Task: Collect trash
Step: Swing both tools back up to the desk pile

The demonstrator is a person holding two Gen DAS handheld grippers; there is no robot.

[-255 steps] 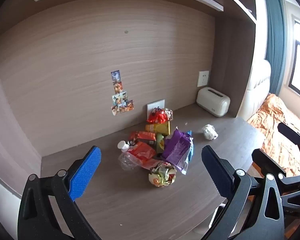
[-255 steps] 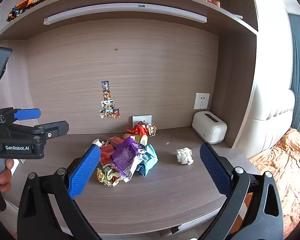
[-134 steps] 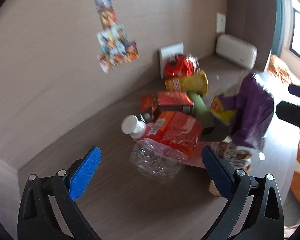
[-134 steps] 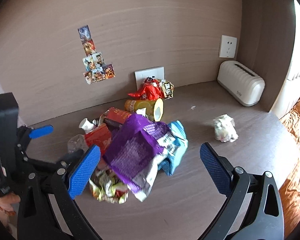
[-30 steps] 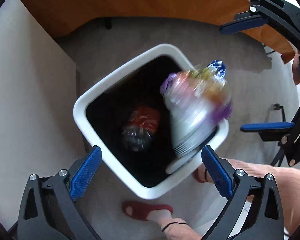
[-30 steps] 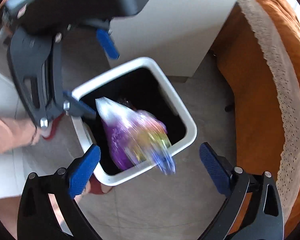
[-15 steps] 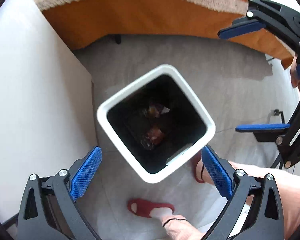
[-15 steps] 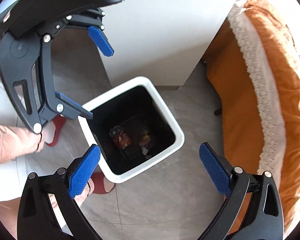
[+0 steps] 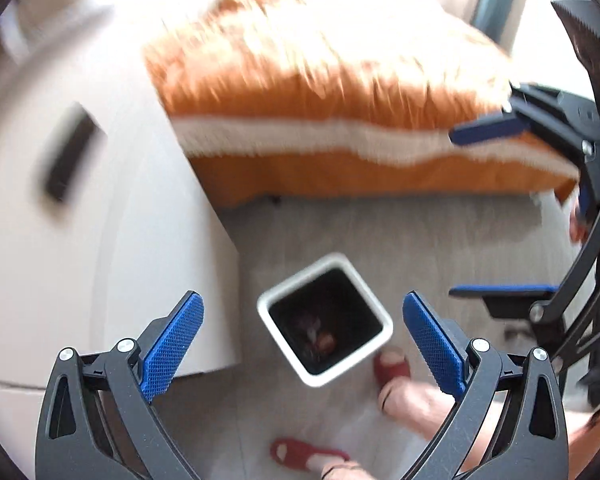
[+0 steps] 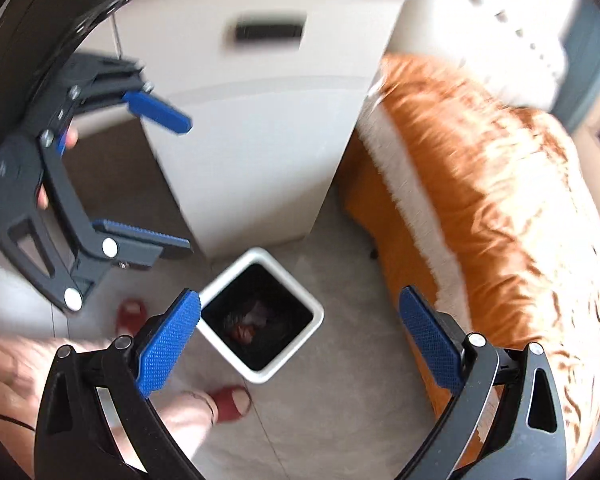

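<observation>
Both hand-held grippers, left [image 9: 303, 340] and right [image 10: 299, 335], hang with jaws spread wide and empty above the white bin [image 10: 314, 307], low in the middle of each frame. Some trash [image 10: 246, 326] lies inside, so at least one drop looks done; whether more remains cannot be told. No writing is legible.

grey tiled floor [image 10: 340, 400], orange bedspread [image 10: 500, 200], white cabinet [image 10: 260, 140]

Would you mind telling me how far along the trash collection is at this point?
Some wrappers already lie inside the white bin. Nothing is in hand: the left tongs and right tongs are both open and empty above it. Whether trash is left elsewhere cannot be told from these views.
</observation>
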